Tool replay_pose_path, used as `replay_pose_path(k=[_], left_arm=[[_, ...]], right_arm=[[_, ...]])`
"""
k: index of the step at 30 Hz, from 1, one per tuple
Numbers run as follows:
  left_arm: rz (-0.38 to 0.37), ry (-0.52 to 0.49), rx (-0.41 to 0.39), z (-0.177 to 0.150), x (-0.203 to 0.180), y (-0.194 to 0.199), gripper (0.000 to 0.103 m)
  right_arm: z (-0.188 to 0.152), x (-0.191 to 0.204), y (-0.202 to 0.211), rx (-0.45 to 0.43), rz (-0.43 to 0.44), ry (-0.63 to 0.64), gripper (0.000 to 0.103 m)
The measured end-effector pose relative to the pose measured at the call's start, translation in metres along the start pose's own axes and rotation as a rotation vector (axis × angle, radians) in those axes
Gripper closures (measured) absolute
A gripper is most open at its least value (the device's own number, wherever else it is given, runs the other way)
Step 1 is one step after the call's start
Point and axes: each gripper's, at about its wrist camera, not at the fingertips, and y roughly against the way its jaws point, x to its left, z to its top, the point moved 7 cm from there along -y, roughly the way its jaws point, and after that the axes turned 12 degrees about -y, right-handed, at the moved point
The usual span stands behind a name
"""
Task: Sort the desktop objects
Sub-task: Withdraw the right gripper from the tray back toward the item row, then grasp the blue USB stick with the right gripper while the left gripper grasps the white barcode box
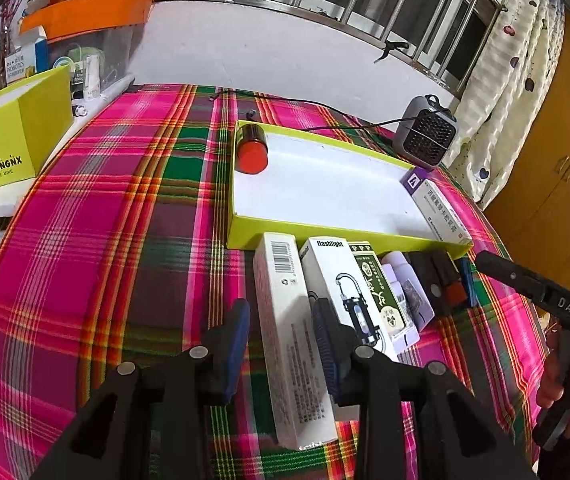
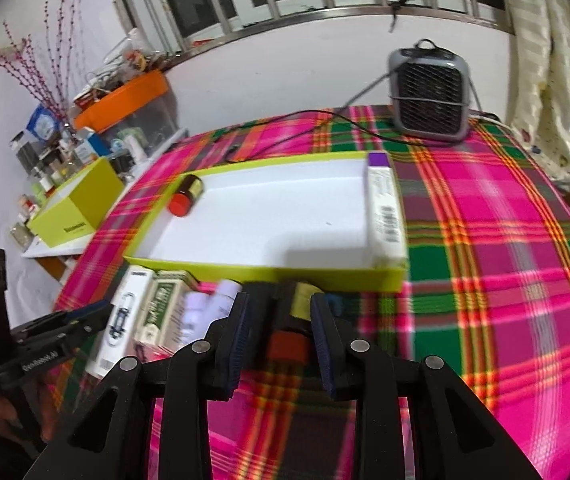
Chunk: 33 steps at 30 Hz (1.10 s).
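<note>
A lime-rimmed tray (image 1: pixel 325 236) with a white floor holds a red-capped brown bottle (image 1: pixel 251 148) at its far left and a purple-and-white box (image 1: pixel 437 204) along its right wall. In front of it lies a row of items: a white barcode box (image 1: pixel 289 320), a flashlight box (image 1: pixel 337 276), a green box (image 1: pixel 377 284) and small white bottles (image 1: pixel 397 268). My left gripper (image 1: pixel 281 338) is open astride the white barcode box. My right gripper (image 2: pixel 281 332) is open around a blurred black item with a red part (image 2: pixel 285 344), just before the tray rim (image 2: pixel 265 270).
A grey fan heater (image 2: pixel 429 92) stands at the table's far right, its black cable (image 1: pixel 325 108) running behind the tray. A lime box (image 1: pixel 13 140) and an orange-lidded bin (image 1: pixel 93 12) stand on a shelf to the left. Plaid cloth (image 2: pixel 485 280) covers the table.
</note>
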Motion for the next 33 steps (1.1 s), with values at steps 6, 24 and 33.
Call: replay_pose_path(k=[6,24,33], left_arm=[[0.005,-0.005,0.017,-0.004,-0.001,-0.002,0.070],[0.065,-0.056,0.026,-0.008,-0.002,-0.002,0.080],[0.071,-0.060,0.024,-0.009,-0.001,-0.001,0.080]], right_arm=[[-0.006,-0.017,-0.003,0.005,-0.051,-0.010,0.071],[-0.011,-0.032,-0.020,0.046,-0.094,-0.047,0.074],[-0.015,-0.032,-0.024,0.058,-0.092,-0.032,0.087]])
